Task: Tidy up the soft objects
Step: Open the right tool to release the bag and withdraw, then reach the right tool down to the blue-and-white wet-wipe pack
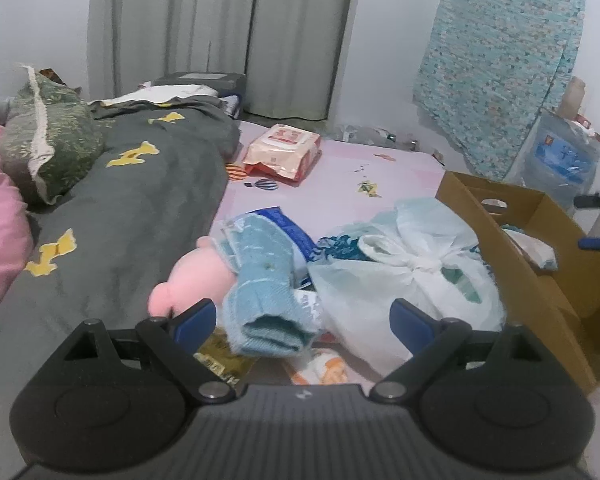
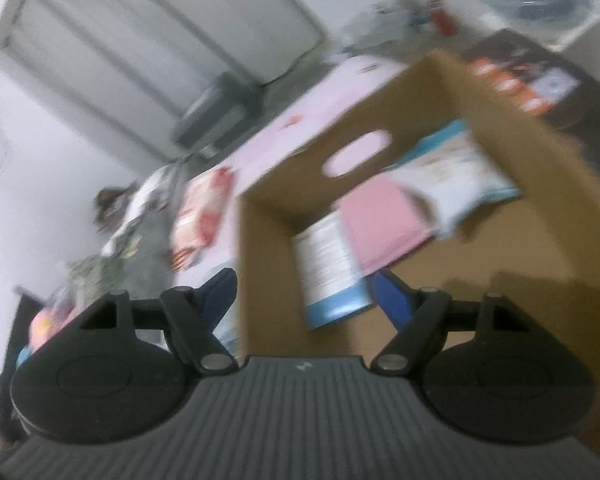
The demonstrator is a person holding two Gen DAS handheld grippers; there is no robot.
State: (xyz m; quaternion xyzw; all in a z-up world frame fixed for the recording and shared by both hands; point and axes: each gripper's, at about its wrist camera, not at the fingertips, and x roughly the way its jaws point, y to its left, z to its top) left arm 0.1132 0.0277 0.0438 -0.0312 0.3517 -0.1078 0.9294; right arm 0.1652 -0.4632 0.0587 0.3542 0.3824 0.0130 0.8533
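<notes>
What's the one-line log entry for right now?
left gripper: open, over blue cloth | right gripper: open, empty, at box | box: packets inside | pink toy, bag: on bed

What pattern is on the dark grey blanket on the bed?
Scattered yellow shapes on the dark grey blanket; clearest in the left wrist view.

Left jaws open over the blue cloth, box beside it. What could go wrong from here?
1. The blue cloth overlaps the pink plush and white bag; closing may snag a neighbour.
2. The cardboard box already holds packets; its near wall could catch whatever is carried over.
</notes>
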